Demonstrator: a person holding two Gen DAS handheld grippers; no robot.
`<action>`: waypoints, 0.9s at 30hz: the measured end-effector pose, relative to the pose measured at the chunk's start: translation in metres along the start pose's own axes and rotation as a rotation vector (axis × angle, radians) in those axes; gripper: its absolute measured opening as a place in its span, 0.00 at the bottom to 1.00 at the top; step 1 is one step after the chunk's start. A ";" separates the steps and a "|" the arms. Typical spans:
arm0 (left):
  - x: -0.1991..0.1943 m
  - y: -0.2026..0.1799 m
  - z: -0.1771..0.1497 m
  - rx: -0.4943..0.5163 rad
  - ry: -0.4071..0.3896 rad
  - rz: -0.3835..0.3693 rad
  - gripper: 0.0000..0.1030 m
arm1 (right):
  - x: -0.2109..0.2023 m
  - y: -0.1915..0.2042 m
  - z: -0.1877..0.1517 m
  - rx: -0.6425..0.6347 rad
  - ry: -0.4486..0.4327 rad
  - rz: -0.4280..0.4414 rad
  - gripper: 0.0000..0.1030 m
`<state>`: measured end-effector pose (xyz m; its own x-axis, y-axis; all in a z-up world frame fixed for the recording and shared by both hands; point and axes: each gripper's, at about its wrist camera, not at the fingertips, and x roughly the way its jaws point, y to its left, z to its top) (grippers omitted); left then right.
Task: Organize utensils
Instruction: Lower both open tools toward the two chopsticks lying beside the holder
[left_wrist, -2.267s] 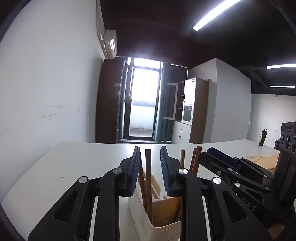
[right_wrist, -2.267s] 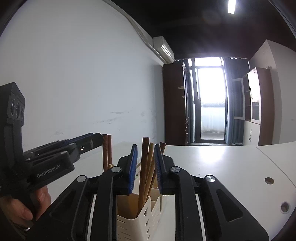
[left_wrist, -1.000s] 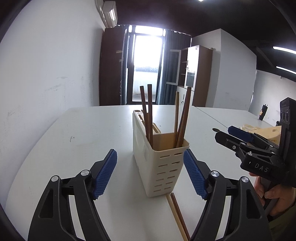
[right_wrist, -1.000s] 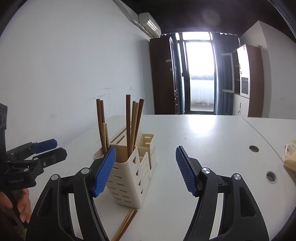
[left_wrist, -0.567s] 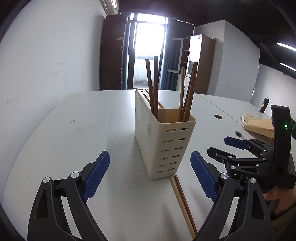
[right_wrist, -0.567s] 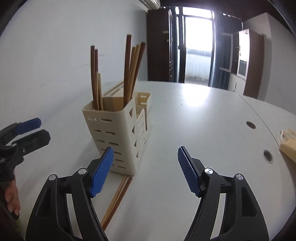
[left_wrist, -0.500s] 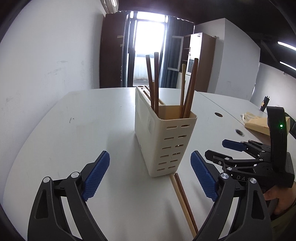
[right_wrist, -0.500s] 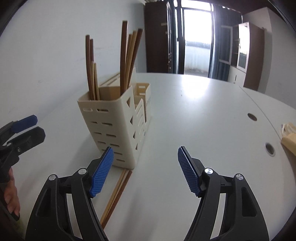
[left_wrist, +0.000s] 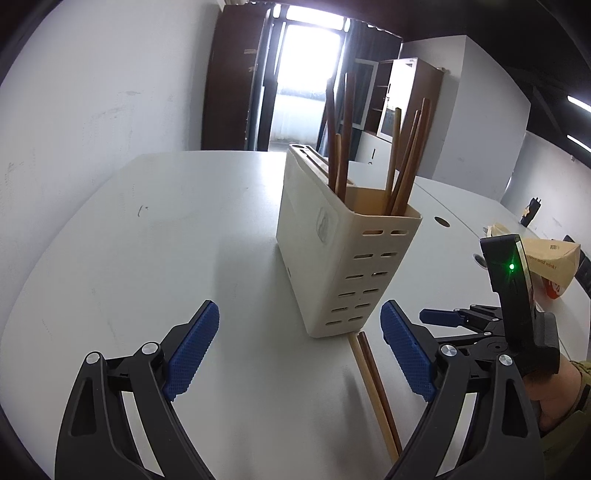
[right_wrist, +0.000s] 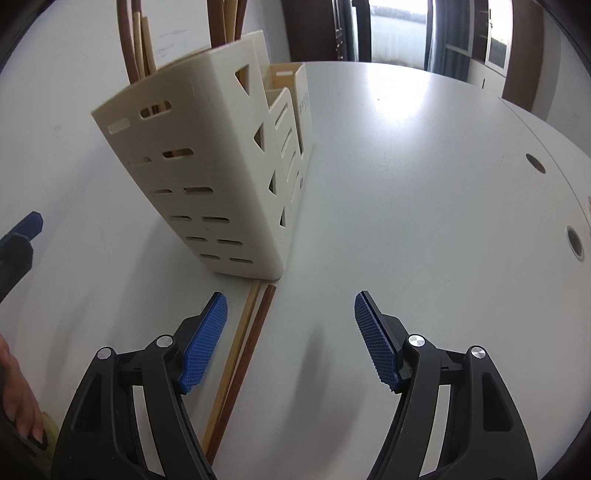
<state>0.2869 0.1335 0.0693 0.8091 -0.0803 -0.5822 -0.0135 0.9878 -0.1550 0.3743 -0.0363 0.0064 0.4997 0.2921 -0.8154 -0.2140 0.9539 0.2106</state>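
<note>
A cream slotted utensil holder (left_wrist: 345, 254) stands upright on the white counter (left_wrist: 155, 258), and several wooden chopsticks (left_wrist: 338, 147) rise from its compartments, some darker, some paler, leaning slightly apart at their tops. In the left wrist view the holder sits toward 12 o'clock from the left tool (left_wrist: 299, 354), whose blue-padded jaws are spread wide with nothing between them but bare counter. A loose pair of chopsticks (left_wrist: 375, 387), one pale and one dark, lies flat on the counter side by side, its far ends touching or just beside the holder's near bottom corner, and runs back toward 5 o'clock, passing just inside that tool's right-hand pad. The right tool (left_wrist: 443, 317) shows at 3 o'clock in this view, low over the counter, with a green light glowing on its body; a paper bag (left_wrist: 550, 258) rests on the counter beyond it. From the right wrist view the right tool (right_wrist: 291, 341) is likewise wide open and holds nothing; the holder (right_wrist: 218, 173) stands at 11 o'clock, and the loose chopsticks (right_wrist: 243, 350) lie just beside the left-hand pad, running toward 7 o'clock. The tip of the left tool (right_wrist: 22, 230) peeks in at 9 o'clock.
</note>
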 end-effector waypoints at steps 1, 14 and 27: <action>0.003 0.003 -0.001 -0.006 0.010 0.002 0.85 | 0.004 0.000 -0.001 0.001 0.011 -0.003 0.66; 0.011 0.011 -0.006 -0.023 0.055 0.016 0.85 | 0.038 0.016 -0.021 0.010 0.102 -0.018 0.47; 0.005 0.004 -0.009 0.006 0.050 0.015 0.85 | 0.043 0.036 -0.044 -0.037 0.125 -0.044 0.46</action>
<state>0.2861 0.1361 0.0585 0.7782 -0.0715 -0.6239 -0.0224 0.9897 -0.1413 0.3515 0.0075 -0.0444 0.4016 0.2372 -0.8846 -0.2265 0.9616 0.1550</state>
